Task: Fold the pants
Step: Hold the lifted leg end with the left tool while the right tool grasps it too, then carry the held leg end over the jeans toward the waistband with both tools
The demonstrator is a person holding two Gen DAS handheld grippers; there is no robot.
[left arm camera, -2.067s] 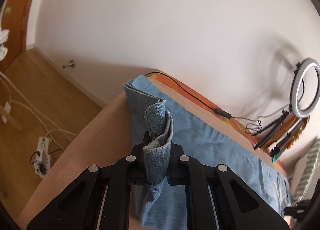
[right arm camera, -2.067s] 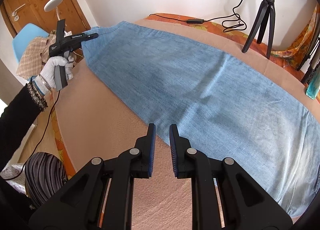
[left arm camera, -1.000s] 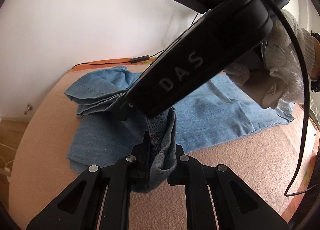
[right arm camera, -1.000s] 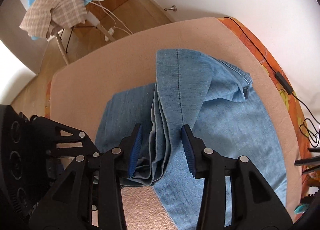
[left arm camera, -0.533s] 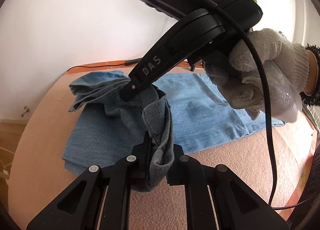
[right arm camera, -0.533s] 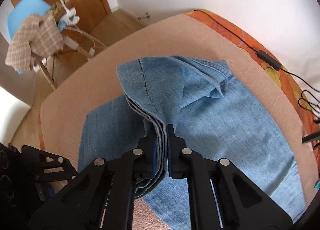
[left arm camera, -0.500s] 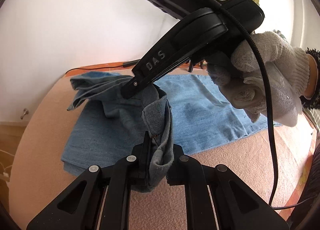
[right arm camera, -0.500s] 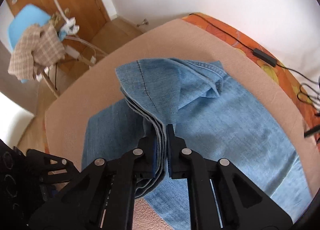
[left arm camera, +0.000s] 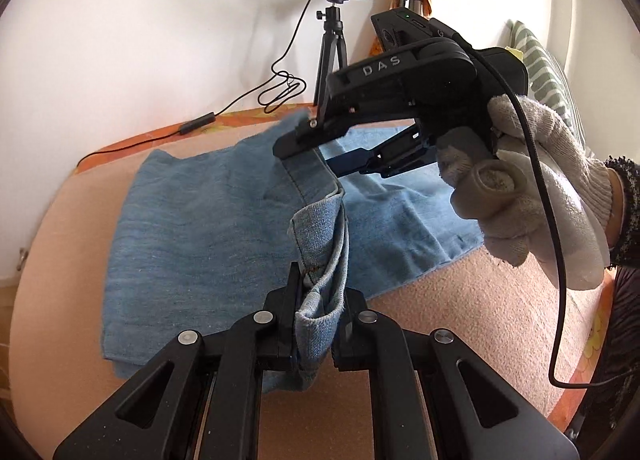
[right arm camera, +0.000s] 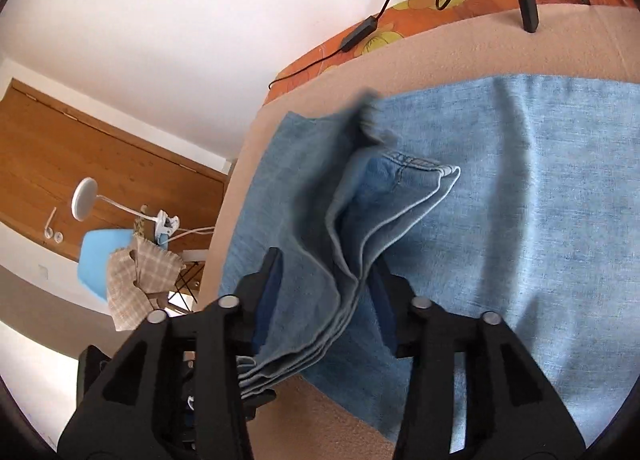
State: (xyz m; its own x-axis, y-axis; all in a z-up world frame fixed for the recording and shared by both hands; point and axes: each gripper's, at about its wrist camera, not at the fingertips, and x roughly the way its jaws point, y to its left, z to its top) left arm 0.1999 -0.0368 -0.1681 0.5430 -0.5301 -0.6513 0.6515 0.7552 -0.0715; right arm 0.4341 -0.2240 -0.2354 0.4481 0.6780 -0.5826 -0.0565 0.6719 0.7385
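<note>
Left gripper (left arm camera: 318, 314) fingers pinch a fold of the blue pants (left arm camera: 192, 228). Only the right wrist view shows the right gripper (right arm camera: 326, 292) fingers spread around stacked hems.

Bright daylight, fisheye warp (slight blur)

Left wrist view: close over the left claw (left arm camera: 318, 324), facing across the pants (left arm camera: 192, 236) toward the wall. Right wrist view: close over the right claw (right arm camera: 326, 292), facing the door beyond. Both share the pants' bunched edge.
</note>
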